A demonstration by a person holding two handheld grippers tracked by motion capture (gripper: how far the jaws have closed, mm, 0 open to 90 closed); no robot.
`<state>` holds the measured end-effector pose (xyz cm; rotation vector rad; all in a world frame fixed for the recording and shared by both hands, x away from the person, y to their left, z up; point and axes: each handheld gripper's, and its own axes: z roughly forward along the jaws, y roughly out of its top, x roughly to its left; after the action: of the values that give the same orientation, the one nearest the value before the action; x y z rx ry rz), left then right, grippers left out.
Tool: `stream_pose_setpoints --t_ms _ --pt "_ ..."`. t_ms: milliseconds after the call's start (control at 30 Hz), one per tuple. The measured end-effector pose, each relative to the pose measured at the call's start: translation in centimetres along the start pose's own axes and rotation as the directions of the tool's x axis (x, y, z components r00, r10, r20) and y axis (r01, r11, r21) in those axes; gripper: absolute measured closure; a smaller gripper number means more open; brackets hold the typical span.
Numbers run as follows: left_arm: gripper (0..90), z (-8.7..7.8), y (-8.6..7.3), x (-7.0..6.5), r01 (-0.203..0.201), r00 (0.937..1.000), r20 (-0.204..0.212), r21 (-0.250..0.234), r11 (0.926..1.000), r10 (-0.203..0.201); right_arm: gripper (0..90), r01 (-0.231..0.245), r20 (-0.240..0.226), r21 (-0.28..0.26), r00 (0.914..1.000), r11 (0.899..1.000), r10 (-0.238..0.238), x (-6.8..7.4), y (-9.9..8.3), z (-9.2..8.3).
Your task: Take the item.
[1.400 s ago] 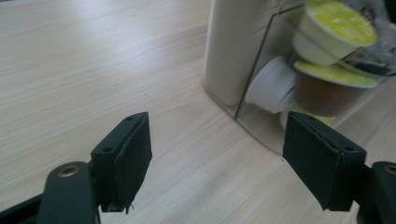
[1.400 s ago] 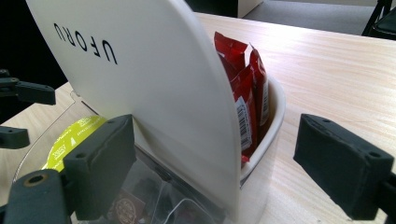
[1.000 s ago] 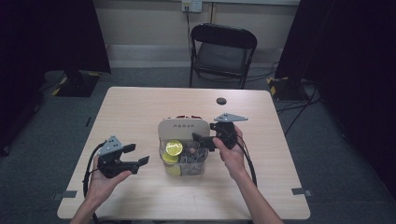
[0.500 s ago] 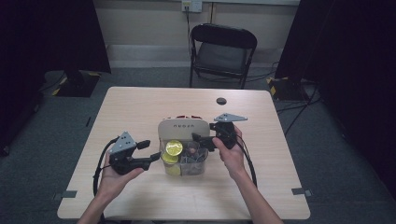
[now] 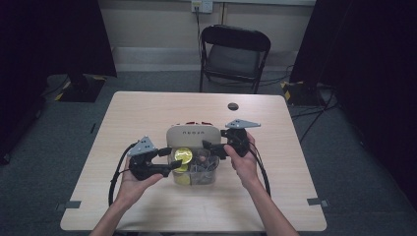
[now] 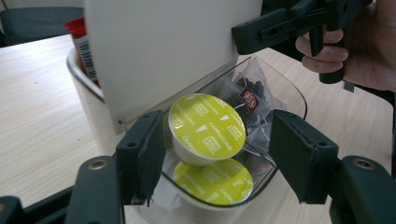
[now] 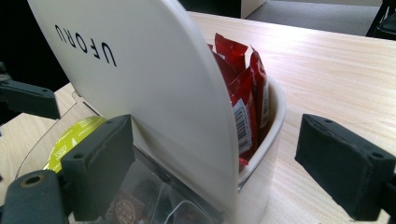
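Left gripper (image 6: pixel 217 149): fingers (image 6: pixel 140 154) either side of the top yellow capsule (image 6: pixel 205 126), just been closing in on it. One pad right at the capsule's rim, the other a little short of it, with a gap showing between pad and capsule; no clamp on it to be seen, so released. Capsule tilted, foil face up toward the left gripper view, lying on a second yellow capsule (image 6: pixel 212 182) in the clear tray (image 6: pixel 285 88) at the front of the box. Beside the capsules in the same tray, a see-through packet (image 6: pixel 252 95) of dark stuff with a small red label.

Right gripper (image 7: pixel 224 158): fingers (image 7: pixel 100 158) spread wide, astride the edge of the upright white lid (image 7: pixel 154 84); one finger close against the lid's lettered face, the other well off on the far side, over bare wood. Nothing pinched, so released. Seen from the left gripper view, one right finger reaching to the lid's top corner.

Behind the lid, red packets (image 7: pixel 245 93) standing on end in the white tub (image 7: pixel 275 116), barcodes outward.

From the high view: box in the middle of the worktop (image 5: pixel 147 118), left hand (image 5: pixel 133 184) at its left front, right hand (image 5: pixel 243 164) at its right side, cables trailing back along both forearms. Small black round thing (image 5: pixel 232 106) farther back on the worktop, apart from the box. Folding chair (image 5: pixel 235 49) beyond the far edge
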<state>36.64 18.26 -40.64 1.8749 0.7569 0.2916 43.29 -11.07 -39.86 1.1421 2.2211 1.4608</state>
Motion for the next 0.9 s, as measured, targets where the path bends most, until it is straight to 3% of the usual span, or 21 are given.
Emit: stream_pose_setpoints --t_ms 200,267,433,900 --pt "34.0 0.9 0.0 0.0 -0.014 0.9998 -0.015 0.021 0.9997 0.015 10.7 0.000 -0.002 0.000 1.0000 1.000 0.000 -0.1 0.0 0.0" --pt "34.5 1.1 0.0 0.1 0.013 0.9999 0.007 0.018 0.9998 -0.013 10.5 -0.001 -0.004 0.002 1.0000 1.000 0.001 -0.1 0.0 0.1" --pt "34.1 1.6 0.1 -0.2 -0.021 0.9996 -0.017 0.039 0.9990 0.021 10.7 0.001 0.000 0.002 1.0000 1.000 -0.001 0.0 -0.1 0.0" --pt "34.0 2.8 0.2 -0.3 -0.039 0.9992 -0.006 0.065 0.9972 0.039 10.7 0.002 -0.002 0.001 1.0000 1.000 -0.002 -0.1 -0.1 0.0"
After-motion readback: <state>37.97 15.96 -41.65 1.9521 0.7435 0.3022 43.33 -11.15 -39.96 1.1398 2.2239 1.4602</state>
